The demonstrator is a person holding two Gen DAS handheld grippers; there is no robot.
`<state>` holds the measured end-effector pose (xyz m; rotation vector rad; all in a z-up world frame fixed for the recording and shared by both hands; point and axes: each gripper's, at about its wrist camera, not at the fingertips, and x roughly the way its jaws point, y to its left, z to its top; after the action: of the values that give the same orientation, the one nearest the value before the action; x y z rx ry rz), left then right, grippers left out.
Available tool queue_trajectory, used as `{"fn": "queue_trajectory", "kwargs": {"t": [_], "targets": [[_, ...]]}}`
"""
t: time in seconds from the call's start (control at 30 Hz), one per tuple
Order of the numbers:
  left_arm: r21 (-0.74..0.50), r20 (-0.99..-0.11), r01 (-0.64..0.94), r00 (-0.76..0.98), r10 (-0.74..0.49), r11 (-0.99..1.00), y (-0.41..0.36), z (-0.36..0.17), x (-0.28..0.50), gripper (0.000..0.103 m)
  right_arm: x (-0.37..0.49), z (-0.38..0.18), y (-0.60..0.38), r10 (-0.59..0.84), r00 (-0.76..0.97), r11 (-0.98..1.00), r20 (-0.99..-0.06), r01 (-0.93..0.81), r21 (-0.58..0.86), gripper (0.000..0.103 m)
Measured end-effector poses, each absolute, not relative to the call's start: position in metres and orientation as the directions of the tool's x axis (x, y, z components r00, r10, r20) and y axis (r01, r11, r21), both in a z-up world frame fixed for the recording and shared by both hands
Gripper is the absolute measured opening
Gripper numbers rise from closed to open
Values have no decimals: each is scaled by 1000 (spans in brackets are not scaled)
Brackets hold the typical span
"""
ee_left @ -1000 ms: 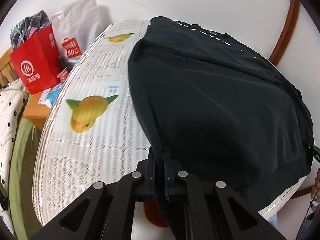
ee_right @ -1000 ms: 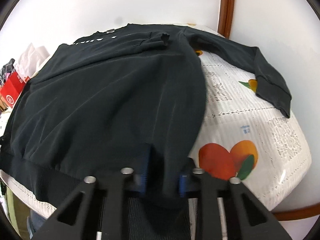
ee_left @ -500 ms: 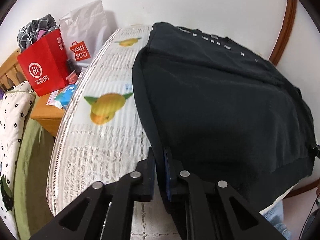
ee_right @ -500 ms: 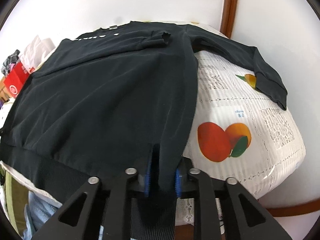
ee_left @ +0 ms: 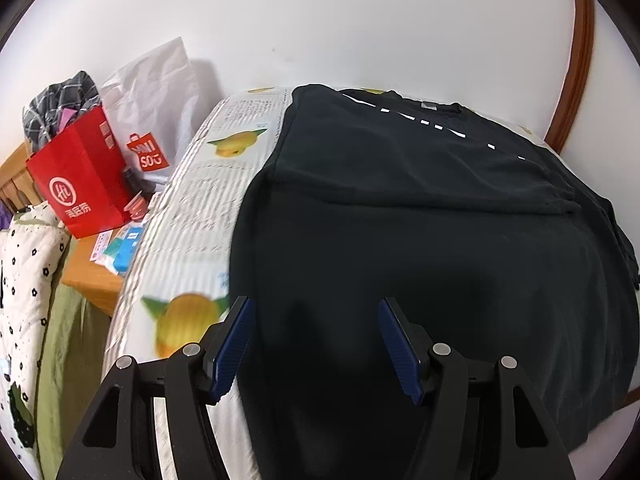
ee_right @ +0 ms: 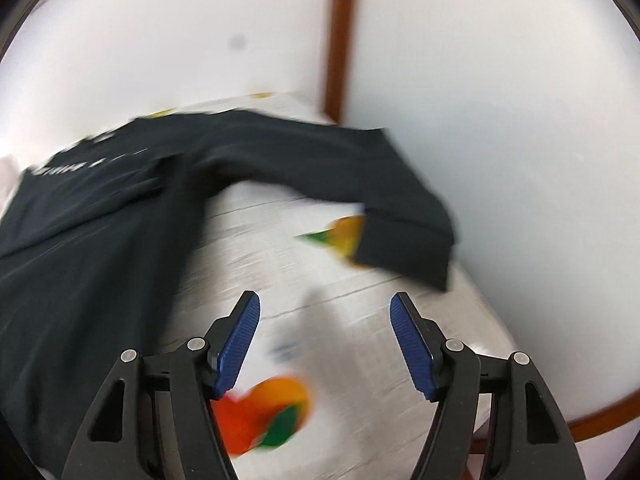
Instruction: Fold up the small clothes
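A black long-sleeved top (ee_left: 420, 248) lies spread on a round table with a white fruit-print cloth (ee_left: 200, 216). White lettering runs across its far part. My left gripper (ee_left: 314, 344) is open and empty above the top's near left hem. My right gripper (ee_right: 324, 342) is open and empty over bare cloth, right of the top's body (ee_right: 80, 248). One sleeve (ee_right: 352, 184) stretches to the right, its cuff near the table's right edge. The right wrist view is blurred.
A red paper bag (ee_left: 80, 184) and a white Miniso bag (ee_left: 156, 108) stand left of the table on a wooden stand. A dotted quilt (ee_left: 24, 280) lies at the far left. White walls and brown trim (ee_right: 340, 36) close the far side.
Both grippers have let go of the top's hem and opened. The hem has dropped onto the table. The right gripper has swung right, toward the sleeve.
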<state>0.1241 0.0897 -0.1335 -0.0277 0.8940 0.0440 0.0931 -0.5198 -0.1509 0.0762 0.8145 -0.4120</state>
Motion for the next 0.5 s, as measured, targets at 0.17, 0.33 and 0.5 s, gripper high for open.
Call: {"fn": "queue_trajectory", "kwargs": {"t": [0.17,0.33,0.5], "targets": [[-20,-787,-40,616,9,999,76,-140,148,62,115,-164,-559,-345,579,893,-739,446,-67,67],[1,-797,-38,604,24,999,62,-146,163,62,145,-181,-573,-300,560,899,-773,436,-33,67],[31,-801,-47,597,53,998,57,-151,170,62,170,-193,-572,-358,515,884,-779,456,-105,66]]}}
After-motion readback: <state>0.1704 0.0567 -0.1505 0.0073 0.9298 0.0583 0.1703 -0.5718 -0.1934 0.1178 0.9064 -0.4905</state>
